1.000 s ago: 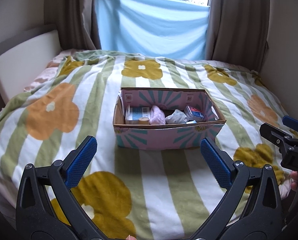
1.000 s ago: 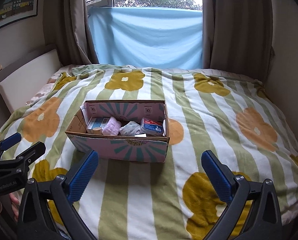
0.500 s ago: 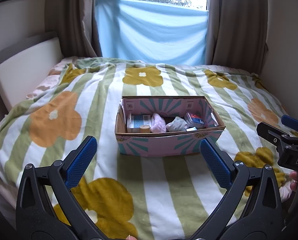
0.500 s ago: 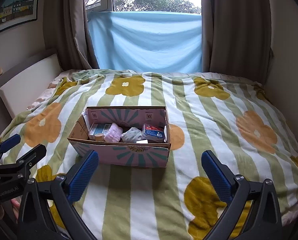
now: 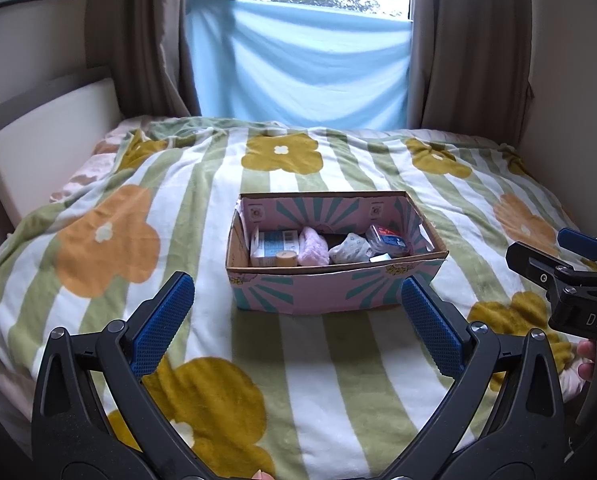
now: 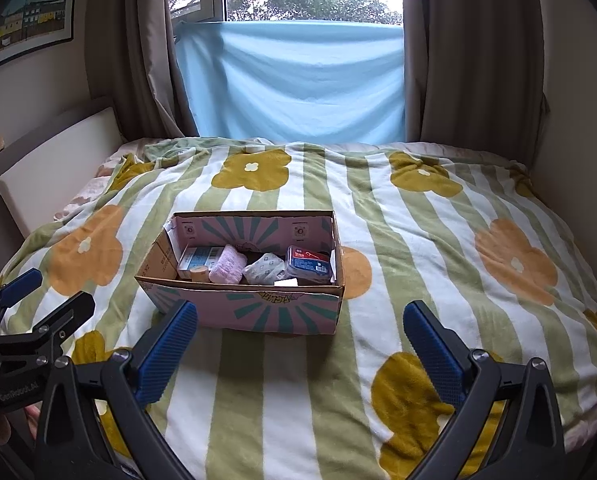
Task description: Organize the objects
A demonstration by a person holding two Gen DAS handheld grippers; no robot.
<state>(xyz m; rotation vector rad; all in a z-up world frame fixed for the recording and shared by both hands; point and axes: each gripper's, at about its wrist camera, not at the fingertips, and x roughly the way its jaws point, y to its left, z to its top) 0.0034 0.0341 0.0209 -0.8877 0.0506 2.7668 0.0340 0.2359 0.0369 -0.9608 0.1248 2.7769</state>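
Centrally, pink-and-teal cardboard box [image 5: 330, 288] on flowered blanket [image 5: 98, 240], holding small items, left claw [image 5: 298, 320] and right claw [image 6: 300, 340] both spread, empty

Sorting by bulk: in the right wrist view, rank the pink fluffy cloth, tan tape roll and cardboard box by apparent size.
1. Cardboard box
2. Pink fluffy cloth
3. Tan tape roll, partly hidden by the box's wall

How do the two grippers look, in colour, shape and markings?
Both are the same design: the left gripper and right gripper have black plastic clamp-like arms with silver rivets and triangular cut-outs. Their fingers carry blue textured pads. Seen side-on, the right gripper shows white letters "DAS". No cables or sleeves are visible.
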